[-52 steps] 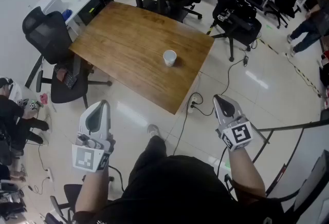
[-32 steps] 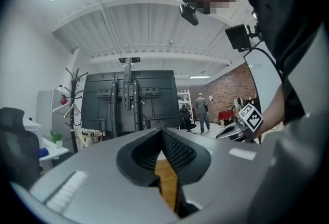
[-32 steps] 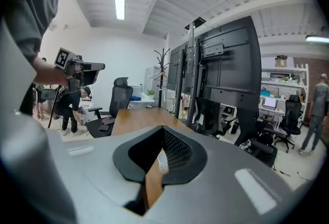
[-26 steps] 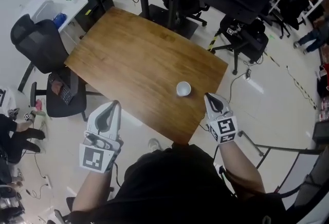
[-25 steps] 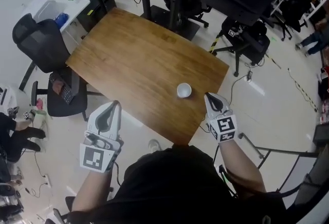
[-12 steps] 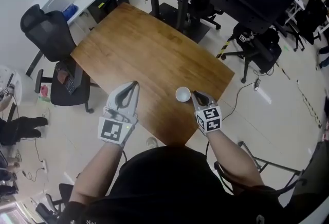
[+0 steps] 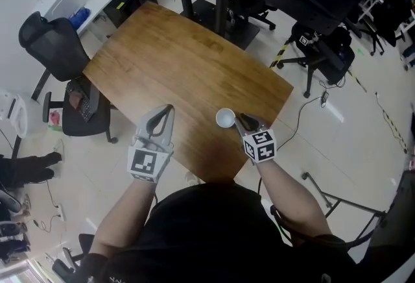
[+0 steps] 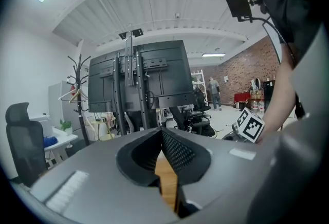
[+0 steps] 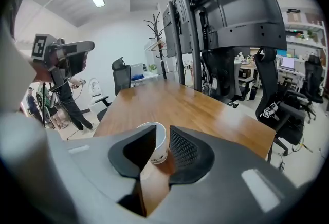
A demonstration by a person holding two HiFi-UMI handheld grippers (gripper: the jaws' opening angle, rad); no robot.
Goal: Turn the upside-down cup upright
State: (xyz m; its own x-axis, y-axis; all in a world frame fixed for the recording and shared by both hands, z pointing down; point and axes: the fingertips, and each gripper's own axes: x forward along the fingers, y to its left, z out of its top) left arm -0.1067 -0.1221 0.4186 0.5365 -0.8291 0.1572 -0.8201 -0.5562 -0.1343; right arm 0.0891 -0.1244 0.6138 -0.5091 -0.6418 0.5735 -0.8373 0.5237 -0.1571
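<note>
My right gripper's point(image 9: 162, 135) jaws, which have just been opening, straddle the cup point(image 7: 225, 118) without pinching; it looks light, thin-walled and crushable, so I'd squeeze mid-wall softly.

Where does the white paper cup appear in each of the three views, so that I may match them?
Head view: the cup is at the picture's centre, near the edge of the table closest to the person.
Left gripper view: the cup is not in it.
Right gripper view: the cup is low at centre, on the table.
Shared landmark: the wooden table, which the left gripper view shows only as a strip.
</note>
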